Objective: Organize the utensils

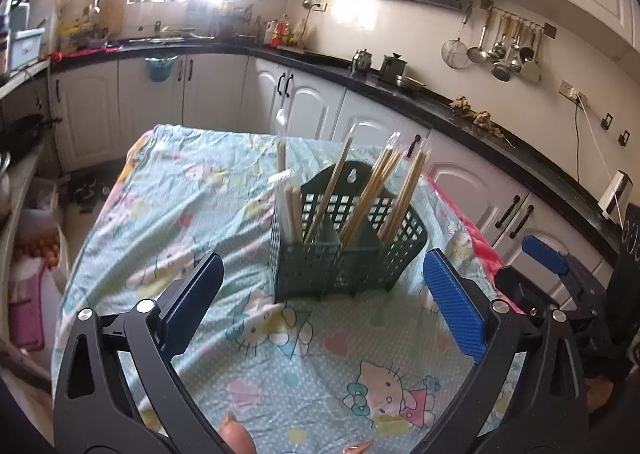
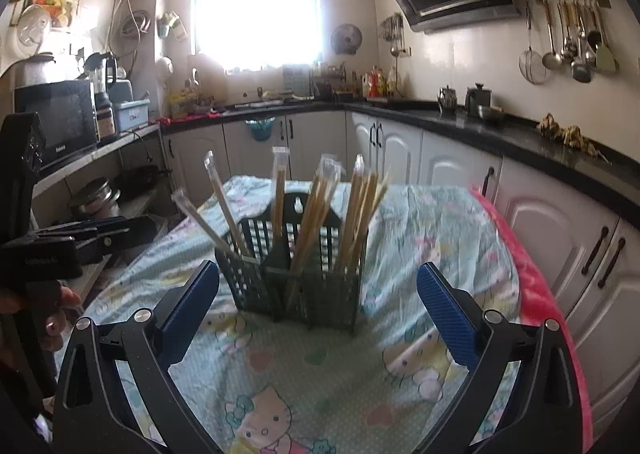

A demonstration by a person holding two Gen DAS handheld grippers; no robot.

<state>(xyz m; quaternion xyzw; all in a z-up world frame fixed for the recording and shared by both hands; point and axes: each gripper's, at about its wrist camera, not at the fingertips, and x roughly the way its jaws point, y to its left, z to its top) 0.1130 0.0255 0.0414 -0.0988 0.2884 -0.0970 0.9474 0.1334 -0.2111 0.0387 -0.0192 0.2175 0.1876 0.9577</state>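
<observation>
- kitchen counters and white cabinets ring a table under a cartoon-cat cloth, bright window behind.
- green mesh caddy stands on the cloth, wrapped chopsticks leaning upright in its compartments, seemingly sorted already.
- left gripper, nearer than the caddy, has its jaws spread wide and empty; nothing pinched.
- right gripper, also before the caddy, is likewise spread and empty, likely because no loose utensil shows on the cloth.

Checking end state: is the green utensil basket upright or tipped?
Upright. The green basket stands flat on the tablecloth, and the wrapped chopsticks lean out of its open top in both views.
</observation>
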